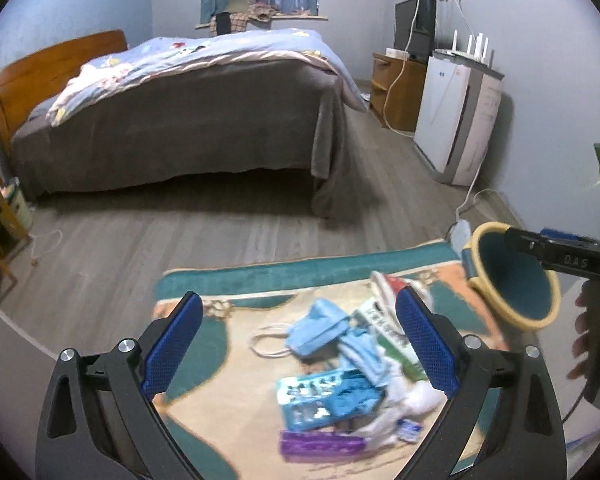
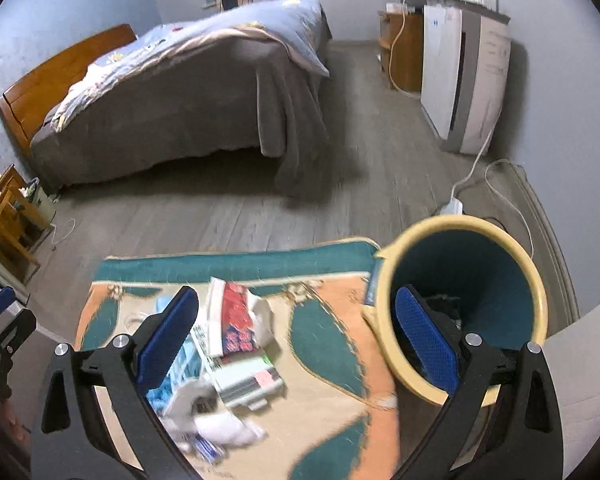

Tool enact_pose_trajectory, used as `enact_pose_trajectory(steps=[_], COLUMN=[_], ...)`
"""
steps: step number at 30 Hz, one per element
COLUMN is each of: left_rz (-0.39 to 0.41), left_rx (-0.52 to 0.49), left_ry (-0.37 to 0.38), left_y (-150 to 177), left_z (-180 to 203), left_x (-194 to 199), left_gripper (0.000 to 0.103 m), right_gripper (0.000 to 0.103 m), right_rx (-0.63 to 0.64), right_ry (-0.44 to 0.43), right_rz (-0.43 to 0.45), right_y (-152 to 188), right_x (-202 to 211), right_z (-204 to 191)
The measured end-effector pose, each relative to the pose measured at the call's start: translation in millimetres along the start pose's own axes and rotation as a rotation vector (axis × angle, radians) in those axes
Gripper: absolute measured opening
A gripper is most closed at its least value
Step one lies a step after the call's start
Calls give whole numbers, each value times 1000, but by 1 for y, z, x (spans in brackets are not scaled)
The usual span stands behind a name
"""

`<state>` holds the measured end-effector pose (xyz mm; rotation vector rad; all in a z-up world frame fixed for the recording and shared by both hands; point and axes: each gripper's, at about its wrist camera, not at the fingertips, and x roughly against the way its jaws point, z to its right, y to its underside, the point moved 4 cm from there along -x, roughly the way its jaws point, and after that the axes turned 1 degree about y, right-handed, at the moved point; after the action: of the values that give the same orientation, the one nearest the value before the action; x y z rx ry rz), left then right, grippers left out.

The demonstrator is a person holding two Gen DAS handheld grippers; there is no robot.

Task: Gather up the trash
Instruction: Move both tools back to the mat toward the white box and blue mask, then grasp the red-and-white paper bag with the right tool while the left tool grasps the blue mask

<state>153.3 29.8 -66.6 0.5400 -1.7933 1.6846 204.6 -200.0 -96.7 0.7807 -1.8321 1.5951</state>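
My left hand-held gripper (image 1: pixel 299 344) hangs with its blue pads wide apart over the trash pile (image 1: pixel 340 384), nothing between them. Pile sits on a teal, orange and cream rug (image 1: pixel 204 364) that lies on a low surface at the near edge of the room; can't tell what that surface is. In the pile: a crumpled blue face mask (image 1: pixel 318 330) with white ear loops, a blue blister pack (image 1: pixel 320 400), a purple wrapper (image 1: pixel 322 446) nearest me, white tissue wads (image 1: pixel 412 398), a white-and-green printed packet (image 1: pixel 384 326). All touching or overlapping, a bit motion-blurred. My right hand-held gripper (image 2: pixel 298 340) is also spread open; its right finger (image 2: pixel 426 340) is inside the mouth of a bin (image 2: pixel 462 312), yellow rim, teal inside, tilted toward the camera just beside the rug's right edge. Left finger is outside, over the rug, so the near rim sits between the jaws, but they are not clamped on it. Dark stuff in the bin bottom, too dim to tell. The right view also shows a red-and-white packet (image 2: pixel 236 320) on top of the pile. In the left view the bin (image 1: pixel 514 276) shows at right with the other gripper's black finger at its rim. Behind: grey wood floor (image 1: pixel 180 236), a bed (image 1: pixel 180 112), a white appliance (image 1: pixel 456 116) by the wall.
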Motion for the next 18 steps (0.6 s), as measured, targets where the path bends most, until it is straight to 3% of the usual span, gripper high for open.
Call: enact_pose_trajectory(steps=[6,10,16,18], left_rz=[-33,-85,-180,-221], left_rx=[-14,-17,-57,-83], left_ry=[-29,-28,-10,17], left_y=[3,9,23,30], left_z=[-23,-33,-30,-22], left_x=[-27,-53,-93,-107], left_gripper=[96,96,96,96], right_gripper=[97,97,97,91], right_rx=[151,136,156,158], right_ry=[7,-42,11,20], right_rz=[-44,-89,-220,-248], right_y=[0,-1,10,15], right_x=[-30,-53,-101,-111], right_z=[-38,-48,-47,-45])
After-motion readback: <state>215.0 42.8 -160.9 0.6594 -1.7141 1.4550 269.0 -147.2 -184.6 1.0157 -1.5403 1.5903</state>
